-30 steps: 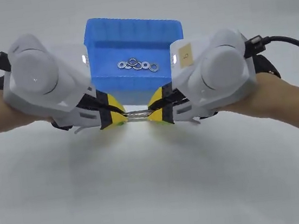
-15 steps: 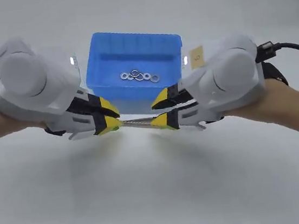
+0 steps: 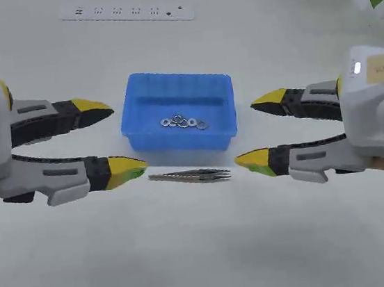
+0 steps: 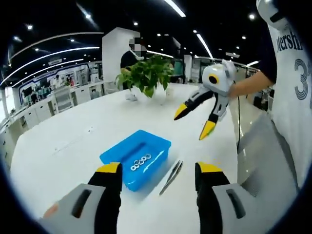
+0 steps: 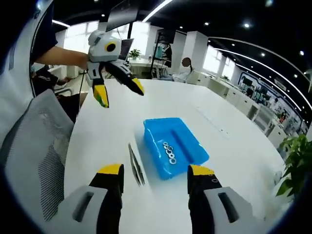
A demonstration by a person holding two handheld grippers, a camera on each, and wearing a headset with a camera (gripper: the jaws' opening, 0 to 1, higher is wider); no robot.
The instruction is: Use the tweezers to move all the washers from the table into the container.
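Tweezers (image 3: 190, 176) lay flat on the white tabletop (image 3: 205, 254), just in front of a blue container (image 3: 177, 139) holding a cluster of washers (image 3: 184, 123) (near its middle). The left tongs (image 3: 128, 137) and right tongs (image 3: 244, 131) hovered at either end of the tweezers, both spread wide and apart from them.

The container (image 3: 177, 139) is blue, washers (image 3: 184, 122) and tweezers (image 3: 190, 176) silver, table (image 3: 205, 254) white
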